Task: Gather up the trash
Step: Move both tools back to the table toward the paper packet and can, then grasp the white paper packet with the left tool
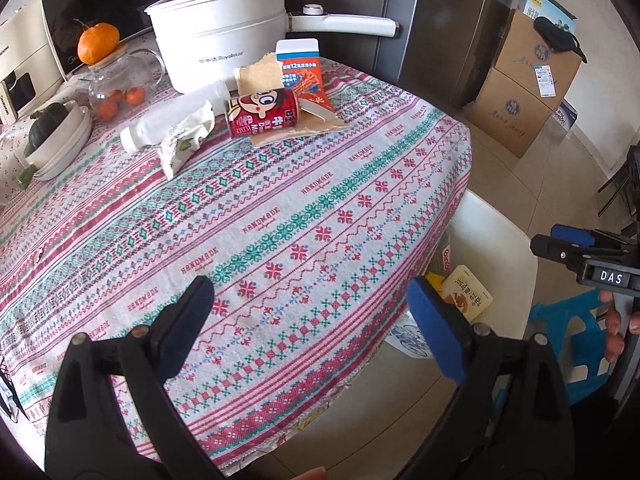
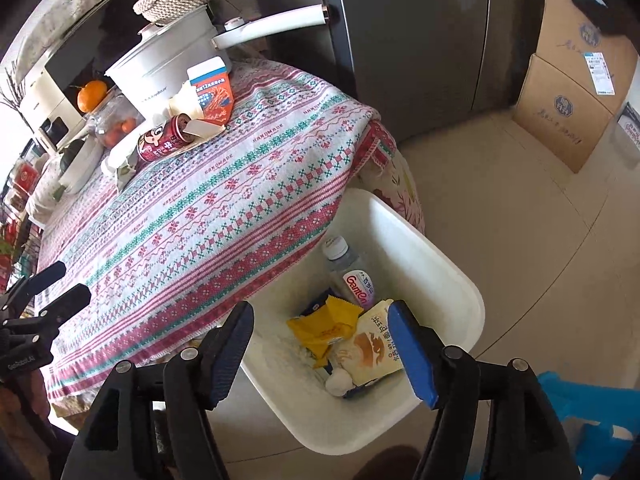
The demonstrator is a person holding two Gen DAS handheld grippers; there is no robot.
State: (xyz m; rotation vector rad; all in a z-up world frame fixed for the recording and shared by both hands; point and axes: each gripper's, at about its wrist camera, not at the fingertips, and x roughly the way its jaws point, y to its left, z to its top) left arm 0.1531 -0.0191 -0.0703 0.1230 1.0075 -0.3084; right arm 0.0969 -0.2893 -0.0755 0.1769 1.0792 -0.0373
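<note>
Both grippers gape empty, the left gripper (image 1: 308, 320) over the near tablecloth (image 1: 280, 208), the right gripper (image 2: 322, 344) above the bin (image 2: 460, 280), so the can (image 1: 262, 114), well beyond the left one, might roll off if nudged sideways.

Ahead of the left gripper's fingers (image 1: 188, 312), a can (image 1: 262, 114) lies on the worktop (image 1: 280, 216) among a carton (image 1: 302, 76), a wrapper (image 1: 186, 138) and a bottle (image 1: 168, 120), the pot (image 1: 224, 40) behind them. Below the right gripper's fingers (image 2: 234, 344), a bin (image 2: 448, 292) stands beside the worktop, packets (image 2: 372, 348) inside.
</note>
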